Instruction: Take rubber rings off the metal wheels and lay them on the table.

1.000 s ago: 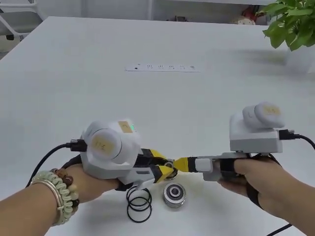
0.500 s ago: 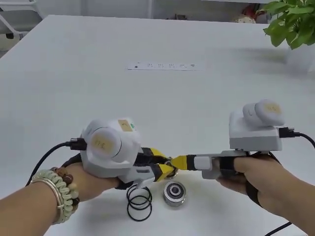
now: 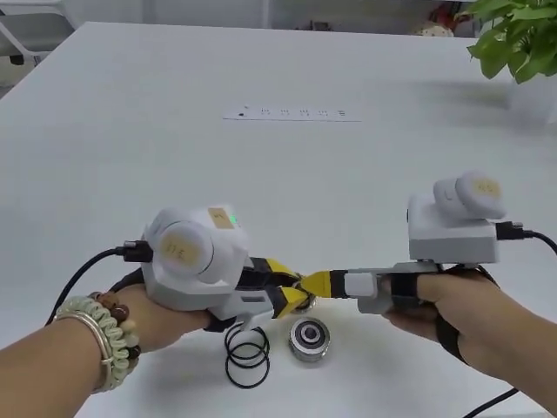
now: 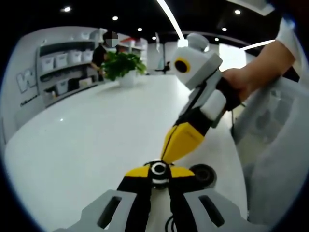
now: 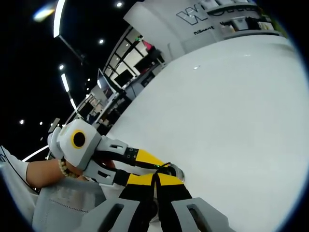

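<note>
My left gripper (image 3: 296, 297) is shut on a small metal wheel (image 4: 159, 169), held just above the table. From the right, my right gripper (image 3: 310, 285) meets it tip to tip. Its yellow jaws are shut, and a thin black rubber ring (image 5: 163, 166) arcs from them to the wheel (image 5: 177, 172). A second metal wheel (image 3: 309, 339) lies flat on the white table just below the jaws, and it also appears beside them in the left gripper view (image 4: 203, 175). Loose black rubber rings (image 3: 246, 353) lie overlapping on the table left of that wheel, under the left gripper.
A white power strip (image 3: 291, 113) lies across the middle of the table (image 3: 261, 192), farther off. A potted green plant (image 3: 513, 43) stands at the far right corner. Black cables trail from both grippers toward the table's near edge. A person stands by distant shelves (image 4: 58, 63).
The right gripper has edged slightly right and up while still joined to the held wheel. The left gripper, the table wheel and the loose rings have stayed put.
</note>
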Available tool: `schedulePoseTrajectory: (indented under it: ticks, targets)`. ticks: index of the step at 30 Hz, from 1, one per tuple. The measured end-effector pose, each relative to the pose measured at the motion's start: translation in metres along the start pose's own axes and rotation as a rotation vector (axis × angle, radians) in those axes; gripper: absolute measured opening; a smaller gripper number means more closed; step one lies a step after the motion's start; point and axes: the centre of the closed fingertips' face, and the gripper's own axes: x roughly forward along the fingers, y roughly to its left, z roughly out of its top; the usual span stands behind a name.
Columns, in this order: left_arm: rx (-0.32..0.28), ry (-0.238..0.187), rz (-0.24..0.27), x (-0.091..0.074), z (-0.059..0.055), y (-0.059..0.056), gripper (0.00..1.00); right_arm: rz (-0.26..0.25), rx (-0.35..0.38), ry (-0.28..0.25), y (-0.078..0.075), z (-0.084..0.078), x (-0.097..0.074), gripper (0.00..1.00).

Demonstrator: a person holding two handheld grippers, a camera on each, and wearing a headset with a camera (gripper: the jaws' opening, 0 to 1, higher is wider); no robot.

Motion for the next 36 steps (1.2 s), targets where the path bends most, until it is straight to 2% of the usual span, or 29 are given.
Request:
schedulePoseTrajectory:
  ticks: [1,3,6,9,11,21,23,25,28,33,36]
  targets:
    - [0.000,0.000,0.000,0.000,0.000,0.000,0.14,0.009,0.025,-0.014,0.003,0.003,0.000,0.00]
    - [-0.002,-0.002,0.000,0.000,0.000,0.000,0.14,-0.005,-0.012,-0.007,0.000,0.002,0.001,0.00]
    - [-0.015,-0.005,0.002,0.000,0.000,0.000,0.14,-0.015,0.020,-0.015,-0.005,0.003,0.002,0.00]
    - [-0.017,-0.002,0.005,0.000,0.001,0.000,0.14,-0.023,0.017,-0.018,-0.007,0.004,0.001,0.00]
    - [-0.045,0.003,0.009,0.001,0.001,0.000,0.14,-0.026,0.030,-0.026,-0.008,0.006,0.000,0.00]
    - [-0.021,0.079,-0.001,-0.002,0.001,0.000,0.15,-0.063,0.052,-0.027,-0.015,0.006,-0.005,0.00]
    - [-0.007,0.086,0.005,-0.005,0.003,0.001,0.17,-0.063,0.057,-0.030,-0.015,0.007,-0.005,0.00]
    - [-0.001,0.075,0.009,-0.008,0.009,0.003,0.19,-0.059,0.060,-0.032,-0.013,0.007,-0.005,0.00]
    - [-0.039,0.024,0.008,-0.012,0.025,0.004,0.22,-0.053,0.063,-0.042,-0.011,0.009,-0.006,0.00]
    - [0.002,0.001,0.029,-0.023,0.040,0.006,0.26,-0.030,0.067,-0.063,-0.005,0.015,-0.008,0.00]
    - [-0.001,-0.023,0.040,-0.032,0.051,0.009,0.29,-0.024,0.058,-0.065,-0.002,0.016,-0.008,0.00]
